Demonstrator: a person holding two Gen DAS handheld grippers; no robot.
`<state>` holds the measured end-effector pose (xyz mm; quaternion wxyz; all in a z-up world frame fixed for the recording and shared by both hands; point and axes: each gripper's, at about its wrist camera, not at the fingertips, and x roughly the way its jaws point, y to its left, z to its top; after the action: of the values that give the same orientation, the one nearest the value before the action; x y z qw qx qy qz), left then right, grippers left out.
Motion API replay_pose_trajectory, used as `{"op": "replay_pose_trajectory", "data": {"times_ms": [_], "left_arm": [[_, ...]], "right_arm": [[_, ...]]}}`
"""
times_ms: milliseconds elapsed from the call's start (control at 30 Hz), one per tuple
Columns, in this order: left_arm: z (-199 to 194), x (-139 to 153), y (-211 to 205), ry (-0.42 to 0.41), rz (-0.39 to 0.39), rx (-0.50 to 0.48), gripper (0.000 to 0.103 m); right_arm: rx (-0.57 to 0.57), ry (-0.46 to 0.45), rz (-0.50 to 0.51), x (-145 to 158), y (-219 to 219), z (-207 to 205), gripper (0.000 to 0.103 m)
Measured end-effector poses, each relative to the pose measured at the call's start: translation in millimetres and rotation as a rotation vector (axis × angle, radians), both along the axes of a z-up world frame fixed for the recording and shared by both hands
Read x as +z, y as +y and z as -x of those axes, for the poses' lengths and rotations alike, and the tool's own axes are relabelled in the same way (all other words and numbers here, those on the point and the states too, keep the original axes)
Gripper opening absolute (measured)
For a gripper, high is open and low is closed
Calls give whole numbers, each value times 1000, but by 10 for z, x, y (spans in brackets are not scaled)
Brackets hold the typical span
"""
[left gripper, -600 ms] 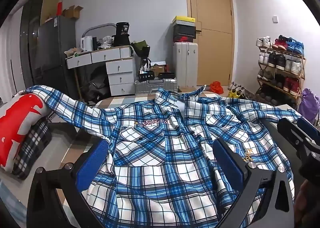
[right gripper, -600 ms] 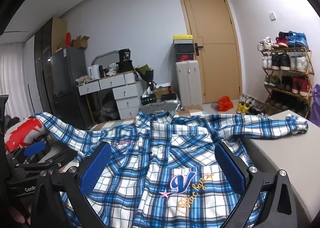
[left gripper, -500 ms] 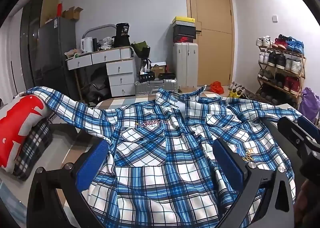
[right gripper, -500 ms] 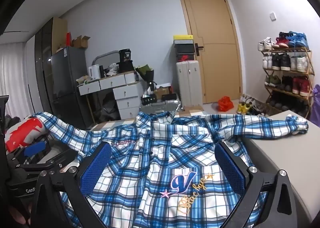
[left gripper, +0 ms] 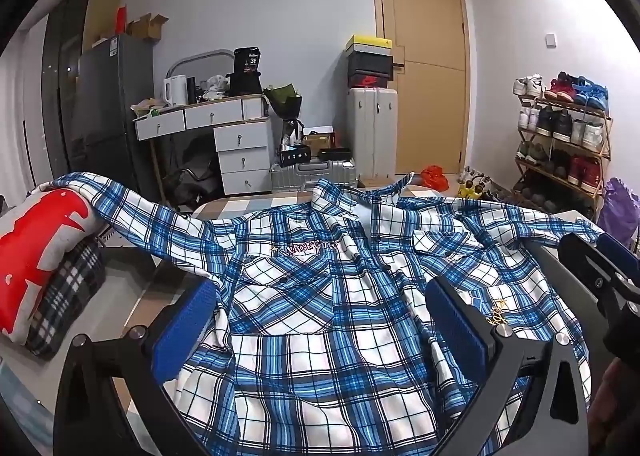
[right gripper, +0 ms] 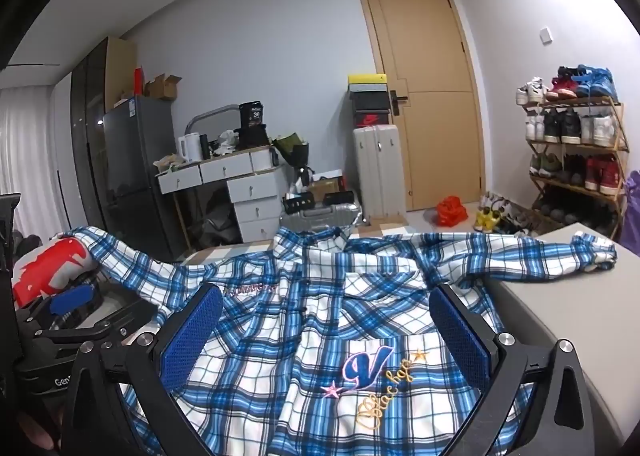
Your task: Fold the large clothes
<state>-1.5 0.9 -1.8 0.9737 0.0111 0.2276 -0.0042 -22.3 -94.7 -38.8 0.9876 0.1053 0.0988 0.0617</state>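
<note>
A blue-and-white plaid shirt (left gripper: 320, 308) lies front up and spread out on a grey table (right gripper: 572, 320), collar at the far edge, both sleeves stretched sideways. In the right wrist view the same shirt (right gripper: 320, 336) shows an embroidered "V" logo near me. My left gripper (left gripper: 320, 320) hovers open above the shirt's lower front, blue pads wide apart, nothing between them. My right gripper (right gripper: 326, 332) is open too, over the logo side. Each gripper shows at the edge of the other's view.
A red-and-white garment (left gripper: 36, 252) on a checked pile lies at the table's left under one sleeve. Behind the table stand a fridge (left gripper: 112, 115), a white drawer desk (left gripper: 236, 143), suitcases (left gripper: 372, 127), a door and a shoe rack (left gripper: 560, 147) at the right.
</note>
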Motion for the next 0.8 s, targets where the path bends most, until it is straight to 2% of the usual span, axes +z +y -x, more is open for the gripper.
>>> {"op": "replay_pose_trajectory", "data": {"times_ms": [800], "left_arm": [[-2, -28, -32, 8, -8, 1, 102]], "right_arm": [[-6, -4, -12, 10, -31, 18, 103]]}}
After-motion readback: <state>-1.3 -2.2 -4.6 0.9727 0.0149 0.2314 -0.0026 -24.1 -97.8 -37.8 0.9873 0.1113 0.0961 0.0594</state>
